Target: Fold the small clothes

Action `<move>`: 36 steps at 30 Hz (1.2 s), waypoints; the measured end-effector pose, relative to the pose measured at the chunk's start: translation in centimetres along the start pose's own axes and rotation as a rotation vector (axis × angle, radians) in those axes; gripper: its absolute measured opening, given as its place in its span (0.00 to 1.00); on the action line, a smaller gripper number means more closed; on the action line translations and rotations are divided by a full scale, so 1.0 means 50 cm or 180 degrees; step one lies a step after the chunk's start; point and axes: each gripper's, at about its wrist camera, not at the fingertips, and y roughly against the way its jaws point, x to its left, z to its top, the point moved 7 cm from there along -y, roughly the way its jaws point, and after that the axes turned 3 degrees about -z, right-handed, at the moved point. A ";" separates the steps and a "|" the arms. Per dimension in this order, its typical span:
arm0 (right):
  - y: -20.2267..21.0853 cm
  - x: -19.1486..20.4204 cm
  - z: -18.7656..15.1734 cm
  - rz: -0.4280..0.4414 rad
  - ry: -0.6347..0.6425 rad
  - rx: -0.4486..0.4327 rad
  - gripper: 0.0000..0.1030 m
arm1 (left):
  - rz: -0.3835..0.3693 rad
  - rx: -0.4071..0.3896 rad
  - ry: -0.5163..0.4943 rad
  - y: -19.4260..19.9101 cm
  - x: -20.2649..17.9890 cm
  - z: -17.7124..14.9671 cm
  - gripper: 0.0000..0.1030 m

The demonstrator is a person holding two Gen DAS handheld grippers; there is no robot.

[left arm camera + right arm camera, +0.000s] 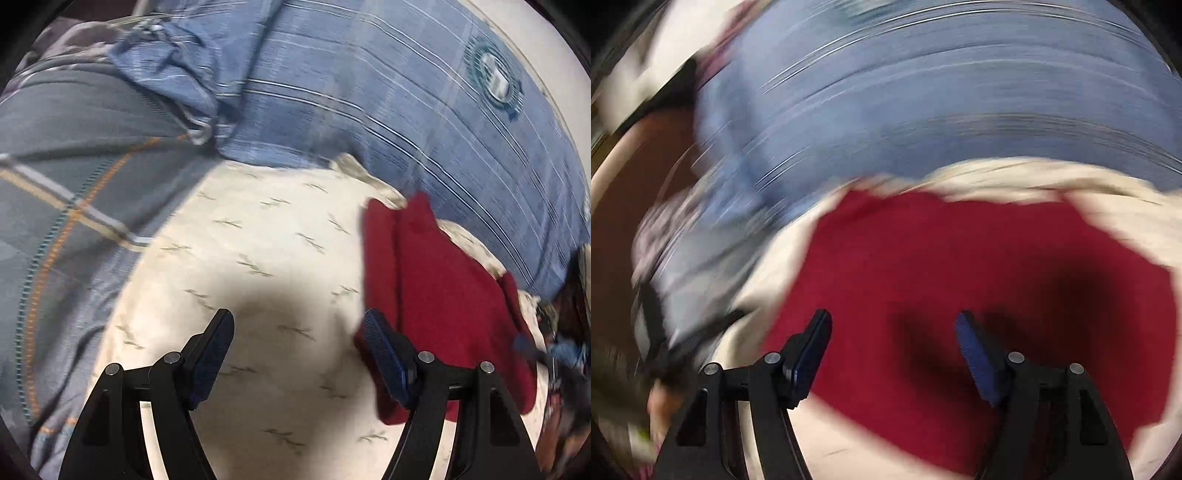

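red garment [443, 295] lies flat on cream sheet [258, 240], beside blue striped pillow [369, 92]. left gripper [299, 328] over bare sheet, jaws spread, empty. right gripper [894, 328] above the cloth, jaws spread. judged soft, light, limp: pinch at an edge or corner.

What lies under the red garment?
The red garment lies on a cream patterned sheet, which shows all around it. What the sheet looks like directly beneath it is covered.
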 end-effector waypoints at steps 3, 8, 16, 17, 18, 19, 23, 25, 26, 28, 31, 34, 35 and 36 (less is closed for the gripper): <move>-0.035 0.110 -0.023 0.0205 0.0314 0.0111 0.60 | 0.0069 -0.0050 0.0056 0.008 0.012 0.003 0.70; -0.068 0.148 -0.070 -0.0002 0.0557 0.0238 0.60 | 0.0048 -0.0012 0.0113 0.007 0.017 0.007 0.70; -0.109 0.168 -0.058 -0.0572 0.0982 0.0247 0.62 | 0.0055 -0.0024 0.0136 0.011 0.030 0.017 0.70; -0.130 0.163 -0.053 -0.0711 0.1011 0.0272 0.60 | 0.0055 -0.0024 0.0155 0.012 0.033 0.017 0.70; -0.144 0.156 -0.051 -0.0869 0.1066 0.0278 0.58 | 0.0055 -0.0025 0.0172 0.012 0.035 0.017 0.70; -0.160 0.149 -0.050 -0.1060 0.1156 0.0294 0.51 | 0.0058 -0.0026 0.0185 0.012 0.036 0.017 0.70; -0.161 0.136 -0.051 -0.1000 0.1198 0.0293 0.28 | 0.0062 0.0011 0.0260 0.009 0.045 0.017 0.70; -0.145 0.127 -0.039 -0.0694 0.0920 0.0318 0.19 | 0.0025 0.0022 0.0295 0.011 0.045 0.020 0.70; -0.142 0.123 -0.028 -0.0520 0.0753 0.0338 0.11 | 0.0005 -0.0007 0.0300 0.014 0.043 0.024 0.70; -0.143 0.119 -0.007 -0.0289 0.0502 0.0343 0.09 | -0.0009 -0.0098 0.0301 0.023 0.041 0.027 0.70; -0.173 0.125 0.008 -0.0169 0.0323 0.0334 0.06 | 0.0011 -0.0232 0.0275 0.039 0.040 0.030 0.70; -0.206 0.135 -0.003 0.0233 0.0092 0.0482 0.00 | -0.0035 -0.0276 0.0256 0.044 0.035 0.027 0.70; -0.209 0.137 -0.010 0.0359 0.0019 0.0537 0.00 | -0.0063 -0.0273 0.0232 0.043 0.029 0.024 0.70; -0.207 0.135 -0.018 0.0387 -0.0011 0.0538 0.00 | -0.0070 -0.0268 0.0201 0.042 0.026 0.022 0.70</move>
